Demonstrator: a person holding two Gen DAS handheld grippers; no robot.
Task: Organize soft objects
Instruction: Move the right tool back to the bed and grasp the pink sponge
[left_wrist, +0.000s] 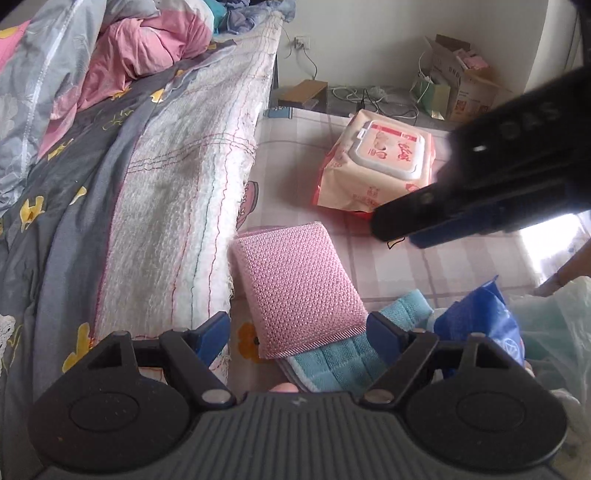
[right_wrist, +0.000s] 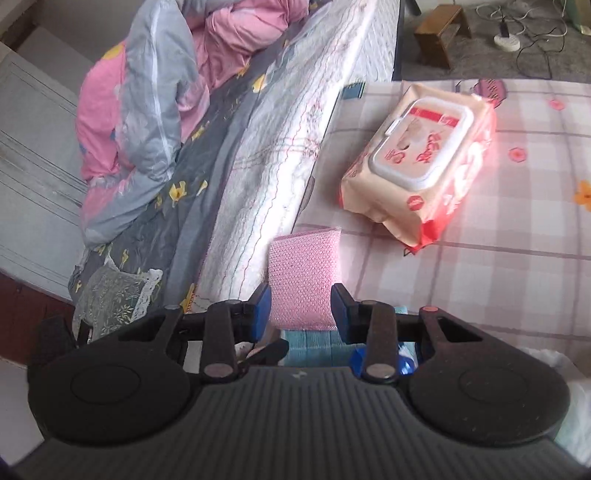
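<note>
Hovering over the stack, my left tool stands wide and empty, its fingers straddling the near end of the pink pad, which lies on the teal cloth beside the quilt that hangs off the bed. My right tool is narrower, also empty, and looks down on the same pad; seen from the left wrist it hangs above the wipes pack, which lies apart on the checked sheet. My worry is that both tools are near the same pad, so they could knock together if both go for it. Closing the left tool here might catch the teal cloth along with the pad, or only pinch the pad's edge so it flops and slides out. The quilt's frayed edge lies just beside the pad and could snag a finger. A blue pouch lies close to my left tool's right finger and may get nudged.
</note>
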